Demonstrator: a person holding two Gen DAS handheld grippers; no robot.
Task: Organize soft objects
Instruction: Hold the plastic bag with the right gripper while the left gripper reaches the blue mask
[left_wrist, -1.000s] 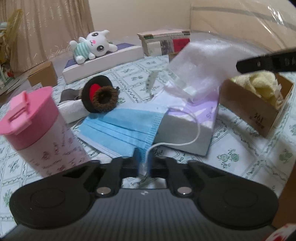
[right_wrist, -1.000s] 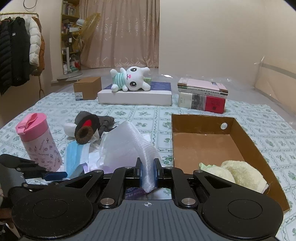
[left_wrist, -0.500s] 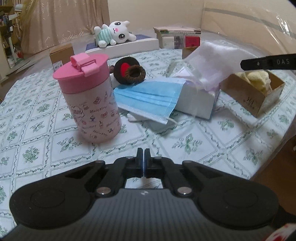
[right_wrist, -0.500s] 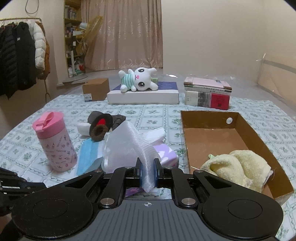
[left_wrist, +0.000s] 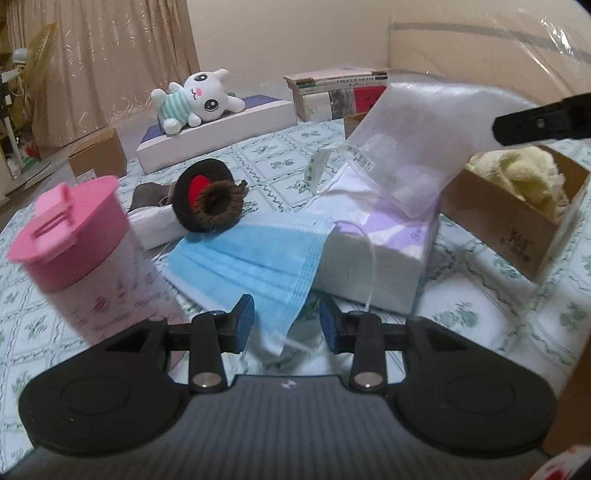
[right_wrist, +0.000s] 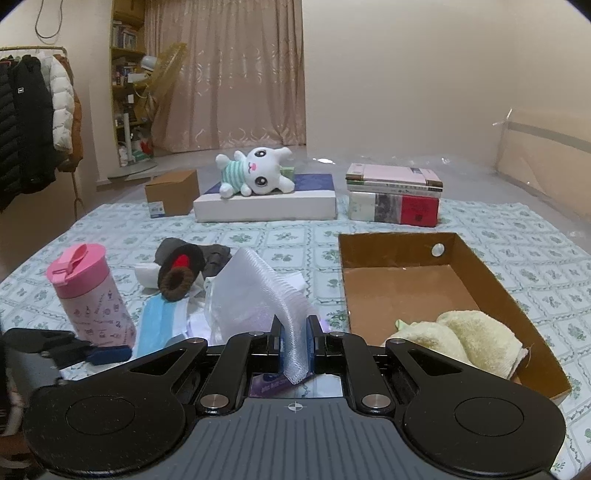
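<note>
Blue pleated fabric fills the gap ahead of the left gripper (left_wrist: 286, 319): a face mask (left_wrist: 255, 260) lies on the patterned cloth (left_wrist: 480, 295), its far right edge draped up against a tissue pack (left_wrist: 384, 266), its near corner hanging between the blue pads. The jaws have just been opening, and the pads do not press on the mask, so nothing is held yet.

The right gripper (right_wrist: 294, 341) is clamped shut on a translucent white mesh pouch (right_wrist: 255, 295), which rises from the jaws and leans left over the tissue pack.

The cardboard box (right_wrist: 502, 295) sits to the right, with a yellow towel (right_wrist: 458, 341) in its near end and plenty of bare floor farther back (a likely home for the mask).

To do this pick well, the left gripper should probably advance until a good depth of the pleated corner sits between the pads, then close on the fabric itself rather than the thin white ear loop (left_wrist: 369, 258), which would likely slip or stretch. A pink-lidded tumbler (left_wrist: 92, 258) stands just left of the gripper, so a rightward drift is safer than a leftward one. A slow lift should let the mask peel off the tissue pack without dragging it. The dark earmuff (left_wrist: 210, 201) rests at the mask's far edge and could get tugged along.
</note>
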